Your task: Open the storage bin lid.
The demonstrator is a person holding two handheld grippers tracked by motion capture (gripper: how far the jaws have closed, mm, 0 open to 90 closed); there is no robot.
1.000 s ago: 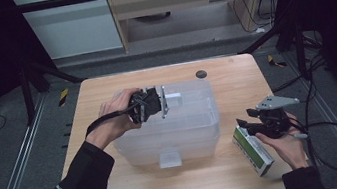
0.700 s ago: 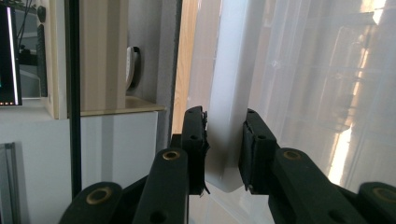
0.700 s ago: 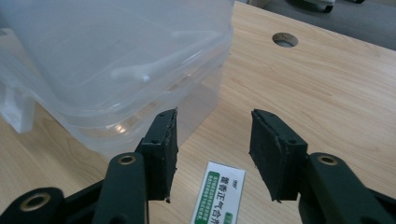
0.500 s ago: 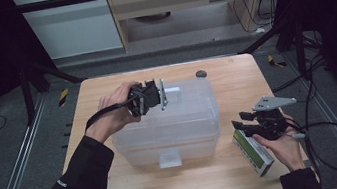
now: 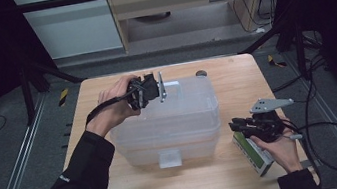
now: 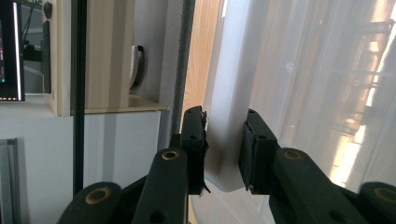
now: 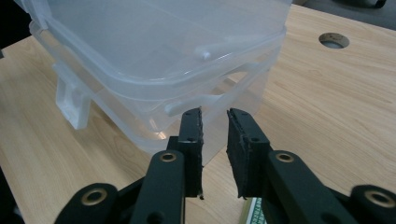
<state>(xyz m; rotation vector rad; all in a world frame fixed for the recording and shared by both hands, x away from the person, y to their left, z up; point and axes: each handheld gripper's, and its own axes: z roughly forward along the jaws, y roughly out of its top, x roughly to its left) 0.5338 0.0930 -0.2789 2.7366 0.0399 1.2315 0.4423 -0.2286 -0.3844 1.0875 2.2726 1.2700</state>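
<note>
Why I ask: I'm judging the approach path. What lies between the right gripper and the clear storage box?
Only bare table, as the right gripper view shows: the right gripper faces the storage box with nothing between.

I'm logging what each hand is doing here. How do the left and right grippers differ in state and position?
The left gripper is shut on the lid's far edge; the right gripper grips nothing, its jaws a little apart. The left one is over the clear storage box; the right one is beside it, above a green-and-white packet. Both have black jaws and are hand-held.
</note>
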